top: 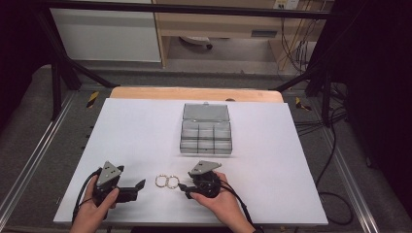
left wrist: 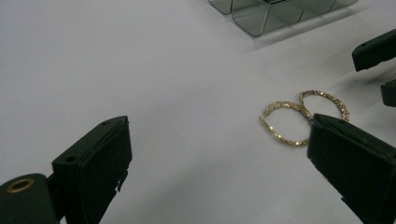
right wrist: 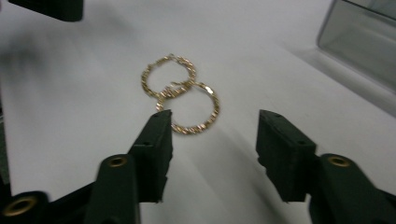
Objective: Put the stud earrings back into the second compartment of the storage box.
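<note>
1. The right gripper (right wrist: 212,135) has its black jaws apart, with only white table between them. Its left jaw tip lies just at the edge of the nearer earring; I cannot tell if it touches.
2. The two thin gold hoop earrings (right wrist: 180,93) lie flat on the table just in front of the right gripper, touching or overlapping each other at one point.
3. The left gripper (left wrist: 219,154) has its jaws wide apart and holds nothing. The earrings (left wrist: 303,114) lie ahead of it, near its right jaw.
4. In the high view the earrings (top: 167,181) lie between the left gripper (top: 140,184) and the right gripper (top: 180,186), closer to the right one.
5. A grey transparent plastic box with small compartments and an open lid (top: 206,128) stands farther away, beyond both grippers.
6. All rests on a white table top (top: 272,165).
</note>
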`<state>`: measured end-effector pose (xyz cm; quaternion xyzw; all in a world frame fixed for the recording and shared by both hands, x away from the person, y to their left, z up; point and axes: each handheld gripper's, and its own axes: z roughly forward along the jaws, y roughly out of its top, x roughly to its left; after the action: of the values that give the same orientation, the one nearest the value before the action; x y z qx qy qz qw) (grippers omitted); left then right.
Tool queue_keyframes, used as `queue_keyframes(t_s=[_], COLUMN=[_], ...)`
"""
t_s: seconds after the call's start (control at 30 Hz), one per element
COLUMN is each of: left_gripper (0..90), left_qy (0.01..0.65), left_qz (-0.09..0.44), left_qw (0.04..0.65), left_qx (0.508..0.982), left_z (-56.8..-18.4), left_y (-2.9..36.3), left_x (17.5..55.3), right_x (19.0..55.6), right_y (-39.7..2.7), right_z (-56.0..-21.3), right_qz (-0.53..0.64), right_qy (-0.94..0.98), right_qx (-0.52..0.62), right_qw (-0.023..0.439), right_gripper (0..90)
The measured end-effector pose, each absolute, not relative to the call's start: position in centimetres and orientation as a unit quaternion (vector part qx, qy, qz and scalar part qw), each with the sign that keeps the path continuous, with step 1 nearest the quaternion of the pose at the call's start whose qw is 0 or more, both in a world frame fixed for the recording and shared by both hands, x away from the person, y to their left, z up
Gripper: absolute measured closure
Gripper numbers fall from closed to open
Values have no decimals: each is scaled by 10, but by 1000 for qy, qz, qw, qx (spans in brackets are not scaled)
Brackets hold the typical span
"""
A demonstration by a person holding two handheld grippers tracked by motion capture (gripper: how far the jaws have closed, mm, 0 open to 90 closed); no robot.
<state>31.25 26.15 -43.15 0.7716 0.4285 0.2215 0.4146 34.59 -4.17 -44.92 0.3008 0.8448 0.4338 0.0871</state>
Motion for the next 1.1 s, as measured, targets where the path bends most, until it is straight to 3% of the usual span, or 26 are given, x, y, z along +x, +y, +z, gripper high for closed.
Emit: queue_keyframes(t_s=[0.27,0.5,0.8,1.1], left_gripper=[72,72,71,72], left_qy=[426,428,424,426], left_qz=[221,223,222,221], left_qw=[414,412,413,412], left_qx=[774,773,775,775], left_z=[-432,-432,-432,-431], left_y=[261,262,261,261], left_x=[313,313,313,313], right_x=[344,348,348,349], right_y=[-11,5,11,3], right_z=[-449,-452,-458,-450], right_qz=[430,420,408,429], right_qy=[863,874,880,869], right_qx=[254,238,229,232], right_qw=[73,62,85,83], right_gripper=[632,712,858,865])
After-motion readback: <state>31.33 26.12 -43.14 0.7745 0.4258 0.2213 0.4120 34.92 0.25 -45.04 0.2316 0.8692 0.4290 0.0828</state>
